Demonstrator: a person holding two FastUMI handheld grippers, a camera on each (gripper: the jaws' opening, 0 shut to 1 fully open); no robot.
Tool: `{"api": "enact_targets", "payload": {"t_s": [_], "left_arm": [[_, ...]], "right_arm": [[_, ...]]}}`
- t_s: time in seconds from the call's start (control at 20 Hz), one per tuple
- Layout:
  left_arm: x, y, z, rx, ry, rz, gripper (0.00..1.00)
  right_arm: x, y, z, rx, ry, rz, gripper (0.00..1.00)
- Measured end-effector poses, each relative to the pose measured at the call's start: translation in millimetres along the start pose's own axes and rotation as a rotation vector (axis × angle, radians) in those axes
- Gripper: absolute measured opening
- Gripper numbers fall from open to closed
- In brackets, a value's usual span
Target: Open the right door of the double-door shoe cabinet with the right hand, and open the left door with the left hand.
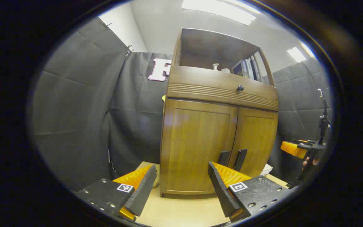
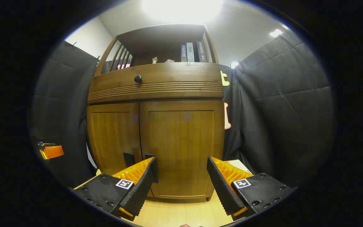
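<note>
Wooden shoe cabinet (image 1: 219, 126) stands on the desk (image 1: 184, 211), left door (image 1: 197, 145) and right door (image 2: 181, 148) both closed. The left hand-held gripper (image 1: 181, 186) and right hand-held gripper (image 2: 181, 183) hover before them, fingers apart.

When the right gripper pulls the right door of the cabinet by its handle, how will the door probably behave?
The right door looks like a stiff wooden panel, so it should probably swing as one piece without bending. Its dark handle is small and sits low beside the centre seam, so the right gripper, now open, may slip off. The cabinet looks heavy, unlikely to tip.
</note>
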State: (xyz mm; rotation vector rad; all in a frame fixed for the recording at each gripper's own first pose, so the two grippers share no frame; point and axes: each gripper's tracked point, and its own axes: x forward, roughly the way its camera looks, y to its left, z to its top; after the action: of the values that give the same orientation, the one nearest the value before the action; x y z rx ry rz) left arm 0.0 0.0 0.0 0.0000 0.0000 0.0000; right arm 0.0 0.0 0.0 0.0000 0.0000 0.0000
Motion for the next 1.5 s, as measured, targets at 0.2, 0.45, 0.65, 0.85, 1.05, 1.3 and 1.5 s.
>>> {"api": "enact_targets", "payload": {"t_s": [0.2, 0.45, 0.65, 0.85, 1.05, 1.3, 1.5], "left_arm": [[-0.6, -2.8, -4.8, 0.017, 0.008, 0.006, 0.94], [-1.2, -6.2, -6.0, 0.02, 0.021, 0.004, 0.94], [-4.1, -5.0, -3.4, 0.036, 0.017, 0.011, 0.94], [-4.4, -3.3, -3.1, 0.03, 0.029, 0.015, 0.94], [-5.1, -1.4, -2.4, 0.026, 0.035, 0.026, 0.94], [-6.4, -0.2, -5.1, 0.002, 0.047, 0.046, 0.94], [-9.3, 2.0, -9.4, 0.001, 0.067, 0.079, 0.94]], "right_arm": [[-5.7, 0.0, -0.9, -0.02, 0.002, -0.002, 0.99], [-8.2, -0.8, -1.4, -0.016, 0.012, -0.004, 0.99], [-5.1, 4.3, -1.5, -0.023, 0.019, 0.012, 0.99], [3.6, 10.1, 9.1, -0.014, 0.005, 0.028, 0.99], [18.3, 20.1, 16.1, 0.012, 0.003, 0.049, 0.99], [40.9, 39.1, 18.5, 0.042, 0.017, 0.079, 0.99], [62.0, 51.1, 14.5, 0.067, 0.031, 0.091, 0.99]]}}
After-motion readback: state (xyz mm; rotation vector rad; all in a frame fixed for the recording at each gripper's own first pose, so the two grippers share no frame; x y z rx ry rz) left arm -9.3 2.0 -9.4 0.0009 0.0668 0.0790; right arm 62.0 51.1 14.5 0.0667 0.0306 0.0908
